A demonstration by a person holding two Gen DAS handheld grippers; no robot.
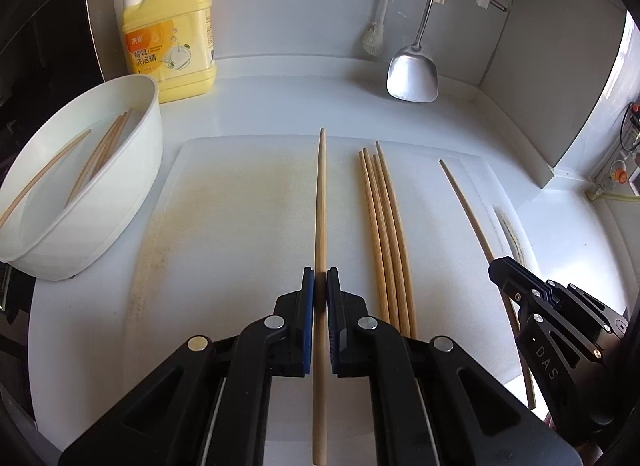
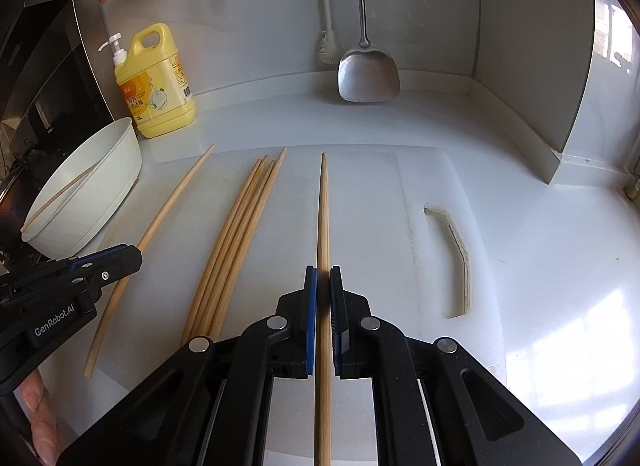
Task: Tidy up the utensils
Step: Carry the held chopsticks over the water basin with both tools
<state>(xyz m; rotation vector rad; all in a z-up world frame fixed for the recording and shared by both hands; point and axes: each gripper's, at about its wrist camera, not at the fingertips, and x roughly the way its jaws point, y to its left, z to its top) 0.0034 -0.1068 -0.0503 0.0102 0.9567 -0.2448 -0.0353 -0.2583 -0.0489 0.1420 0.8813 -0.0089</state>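
Note:
My left gripper (image 1: pixel 321 272) is shut on one wooden chopstick (image 1: pixel 321 201) that points straight ahead over the white cutting board (image 1: pixel 240 234). My right gripper (image 2: pixel 323 270) is shut on another chopstick (image 2: pixel 323 209), also pointing ahead. Between the two lies a bundle of several chopsticks (image 1: pixel 386 234) on the board, seen in the right wrist view too (image 2: pixel 236 234). The right gripper (image 1: pixel 520 282) shows at the right edge of the left view; the left gripper (image 2: pixel 108 262) shows at the left of the right view. A white bowl (image 1: pixel 132 169) holds more chopsticks (image 1: pixel 100 153).
A yellow dish-soap jug (image 1: pixel 176 37) stands behind the bowl. A steel spatula (image 1: pixel 412 73) and a white brush (image 1: pixel 374 39) hang against the back wall. The board has a handle slot (image 2: pixel 456 258) at the right. A wall corner (image 2: pixel 576 145) stands far right.

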